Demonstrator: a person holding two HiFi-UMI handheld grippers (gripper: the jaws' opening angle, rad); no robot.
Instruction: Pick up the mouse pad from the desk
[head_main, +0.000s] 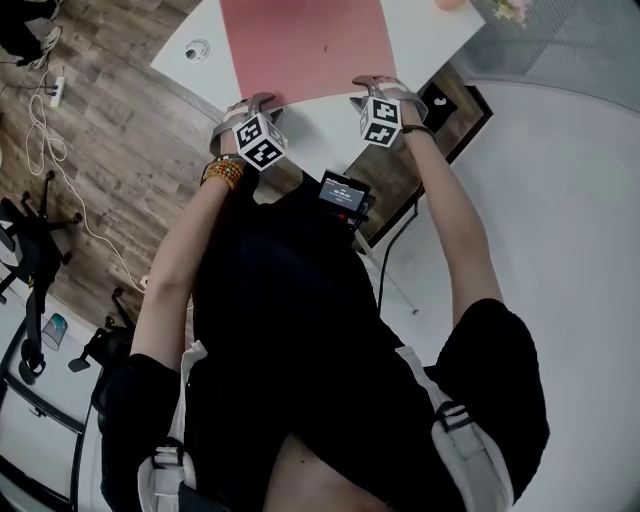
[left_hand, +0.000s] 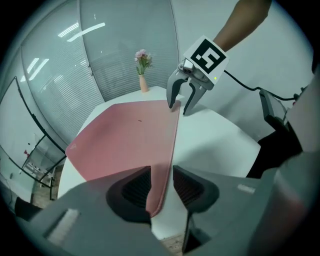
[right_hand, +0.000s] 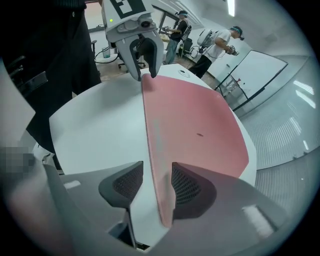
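We see the mouse pad (head_main: 305, 45) lying on the desk (head_main: 430, 30), spreading away ahead of both grippers, its near edge running from one to the other. The left gripper (left_hand: 161, 187) stands with its jaws apart, astride the pad's near corner on that side. The thin edge sits in the gap, closer to the jaw on the pad's side, with bare desk showing beside the other jaw, so nothing is pinched. The right gripper (right_hand: 157, 185) has its jaws wide as well, astride the opposite near corner. There too the pad's edge sits between them, close to the jaw on the pad's side and apart from the other. The pad is a thin, matte pink sheet, rectangular with rounded corners, and one small dark speck marks its surface. The desk is smooth and white, with rounded corners. The jaws are grey, with dark mesh-textured faces. Beyond the pad's far edge, ahead of the left gripper, stands a small vase of flowers (left_hand: 143, 75).
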